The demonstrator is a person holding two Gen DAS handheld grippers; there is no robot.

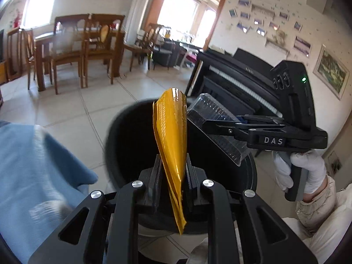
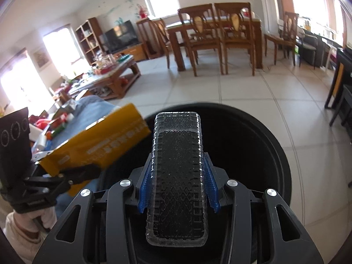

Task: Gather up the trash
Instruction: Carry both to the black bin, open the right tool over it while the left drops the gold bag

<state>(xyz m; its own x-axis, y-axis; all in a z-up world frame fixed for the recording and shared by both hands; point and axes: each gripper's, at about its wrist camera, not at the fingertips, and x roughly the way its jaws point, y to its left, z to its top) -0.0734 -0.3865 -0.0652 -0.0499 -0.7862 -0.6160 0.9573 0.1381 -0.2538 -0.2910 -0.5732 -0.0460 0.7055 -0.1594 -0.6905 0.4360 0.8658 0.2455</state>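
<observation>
A flattened yellow snack packet [image 1: 170, 127] stands upright between the pads of my left gripper [image 1: 172, 165], which is shut on it. The packet hangs over the mouth of a round black trash bin [image 1: 123, 136]. My right gripper [image 2: 177, 171] is shut on a clear ribbed plastic tray [image 2: 178, 145], its blue pads pressing both long sides, and the tray is also above the bin [image 2: 253, 145]. In the left wrist view the tray [image 1: 211, 107] sits just right of the packet, and a white-gloved hand [image 1: 308, 171] holds the right gripper [image 1: 211, 125]. In the right wrist view the packet [image 2: 99, 145] shows at the left.
A blue fabric surface [image 1: 33, 165] lies left of the bin and a black piano [image 1: 237, 81] stands behind it on the right. Beyond the tiled floor [image 2: 242, 88] are a wooden dining table with chairs [image 2: 211, 35] and a cluttered coffee table [image 2: 110, 74].
</observation>
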